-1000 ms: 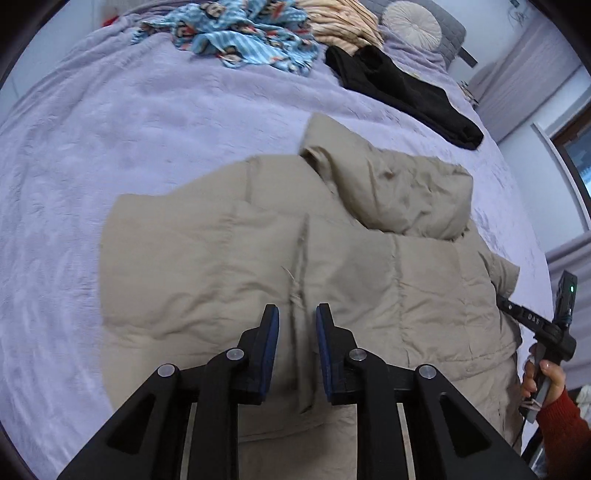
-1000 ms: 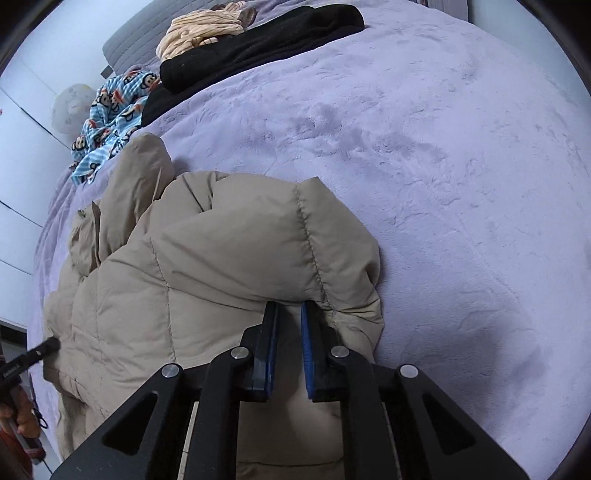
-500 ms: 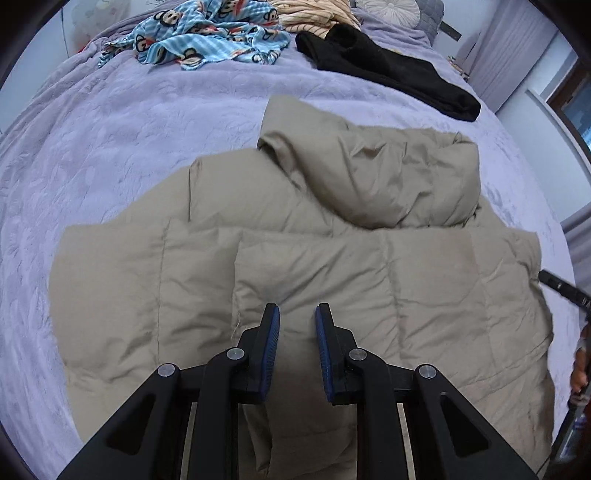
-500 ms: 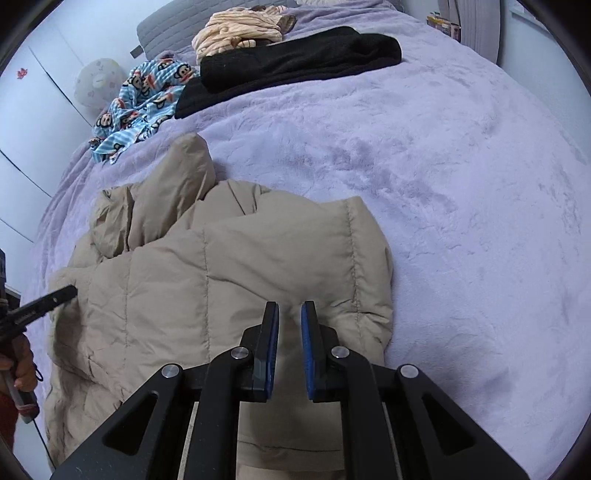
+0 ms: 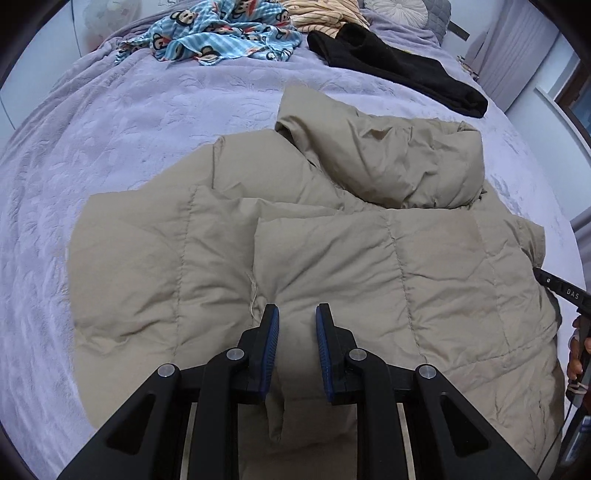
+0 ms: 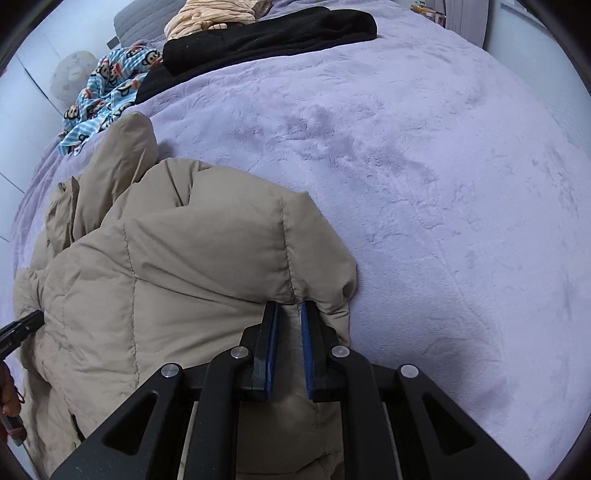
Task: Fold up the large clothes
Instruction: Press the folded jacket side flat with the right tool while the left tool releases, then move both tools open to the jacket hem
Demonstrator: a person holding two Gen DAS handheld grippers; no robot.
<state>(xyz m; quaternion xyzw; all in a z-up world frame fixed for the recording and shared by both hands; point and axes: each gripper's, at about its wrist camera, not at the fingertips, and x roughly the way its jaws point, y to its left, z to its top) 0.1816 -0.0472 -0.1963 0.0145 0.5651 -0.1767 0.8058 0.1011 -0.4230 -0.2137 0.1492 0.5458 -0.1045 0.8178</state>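
Note:
A large beige puffer jacket (image 5: 332, 236) lies on the purple bed (image 5: 110, 147), its hood (image 5: 388, 162) bunched at the far side. My left gripper (image 5: 295, 317) is shut on a fold of the jacket's near edge, cloth pinched between the blue pads. In the right wrist view the jacket (image 6: 166, 266) fills the lower left, and my right gripper (image 6: 288, 314) is shut on its right-hand corner. The tip of the right tool (image 5: 561, 291) shows at the jacket's right edge in the left view.
At the bed's far end lie a blue monkey-print garment (image 5: 221, 33), a black garment (image 5: 399, 70), a striped cream garment (image 5: 321, 11) and a round cushion (image 5: 402, 9). Bare purple blanket (image 6: 443, 184) stretches right of the jacket. Curtains and a wall stand at the far right.
Both grippers have drawn the jacket's near edge toward me, and the jacket now lies flatter and wider on the bed. Both grips have held throughout.

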